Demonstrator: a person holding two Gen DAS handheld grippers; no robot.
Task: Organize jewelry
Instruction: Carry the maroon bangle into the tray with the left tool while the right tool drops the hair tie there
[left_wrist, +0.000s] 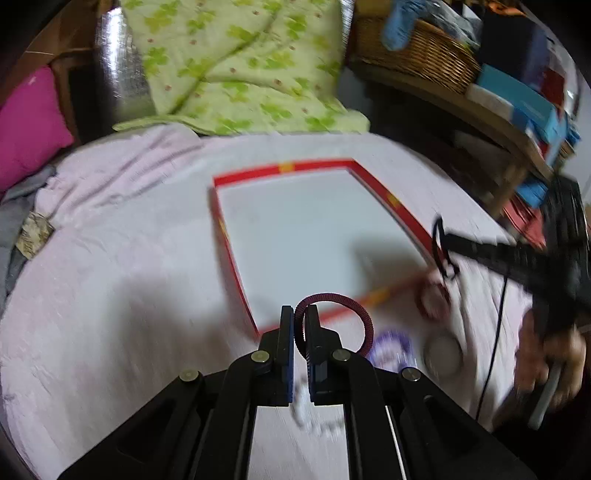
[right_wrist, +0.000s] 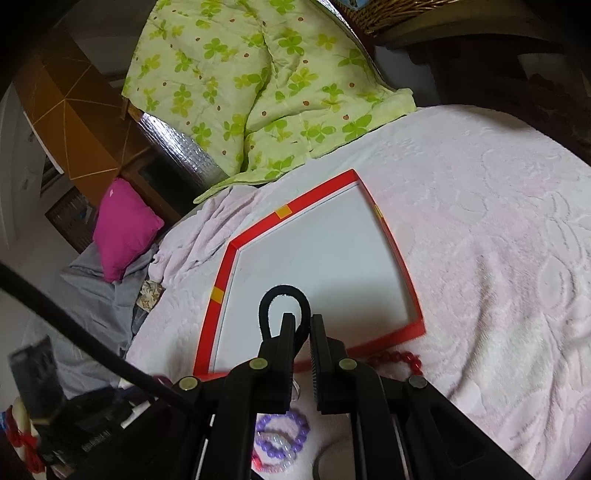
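Observation:
A shallow red-rimmed tray (left_wrist: 317, 164) with a white floor lies on a pink blanket; it also shows in the right wrist view (right_wrist: 317, 194). My left gripper (left_wrist: 300, 314) is shut on a maroon hair tie (left_wrist: 354, 306) and holds it above the tray's near edge. My right gripper (right_wrist: 303, 322) is shut on a black hair tie (right_wrist: 267, 299) above the tray's near side; it also shows at the right of the left wrist view (left_wrist: 441, 236). A purple bead bracelet (right_wrist: 282, 434), a red bead bracelet (right_wrist: 399, 359) and a pale ring (left_wrist: 443, 350) lie on the blanket beside the tray.
A green clover-print quilt (right_wrist: 258, 85) is heaped behind the tray. A magenta pillow (right_wrist: 123, 227) lies to the left. A wicker basket (left_wrist: 421, 51) and blue boxes (left_wrist: 524, 107) stand on a wooden shelf at the right.

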